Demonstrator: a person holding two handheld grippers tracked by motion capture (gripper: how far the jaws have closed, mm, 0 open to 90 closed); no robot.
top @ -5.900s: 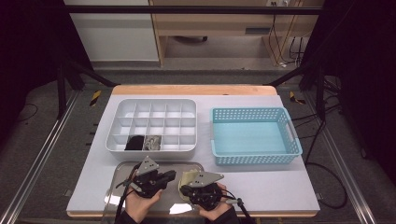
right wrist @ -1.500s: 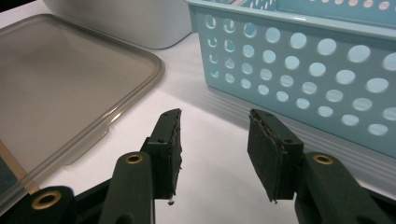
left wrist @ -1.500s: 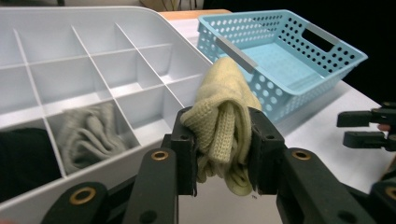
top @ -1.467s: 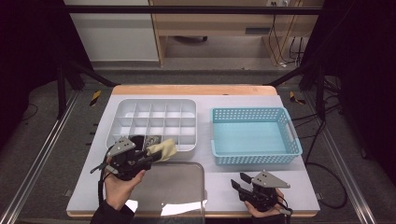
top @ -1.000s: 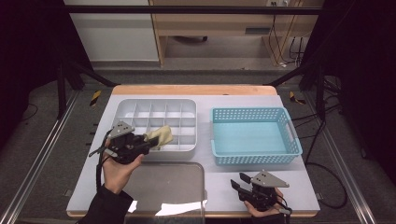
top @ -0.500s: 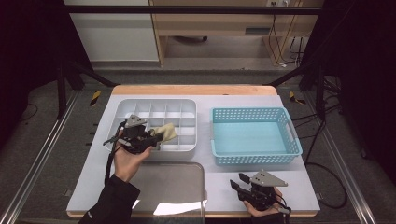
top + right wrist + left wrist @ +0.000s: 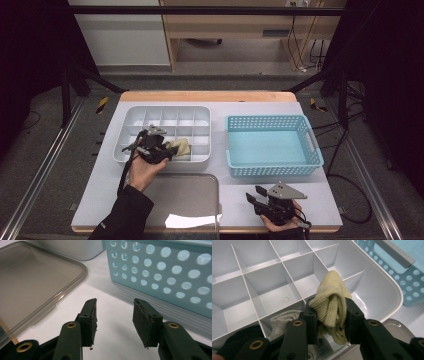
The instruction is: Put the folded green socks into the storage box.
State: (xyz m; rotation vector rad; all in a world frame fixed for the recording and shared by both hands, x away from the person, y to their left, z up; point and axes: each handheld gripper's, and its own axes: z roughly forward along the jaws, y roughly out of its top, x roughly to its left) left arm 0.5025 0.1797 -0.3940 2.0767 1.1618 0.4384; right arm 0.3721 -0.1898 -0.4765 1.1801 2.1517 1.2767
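My left tongs are clenched on a rolled-up yellow sock; both pads press its sides and the roll bulges up and out past the tips. In the high view the left tongs hang over the front row of the white divided tray, with the yellow sock sticking out of them toward the right, above the compartments in the tray's front right part. Which compartment it hangs over I cannot tell exactly. Just below and to the left of the tongs, a grey sock lies in a front compartment, and a black sock lies in the one next to it.

My right tongs are released, the two black pads standing apart over bare white table with nothing between them. In the high view they rest at the near right of the table, well apart from the sock. The blue basket stands right of the tray, and a clear grey lid lies flat on the table in front of the tray, between my two hands.
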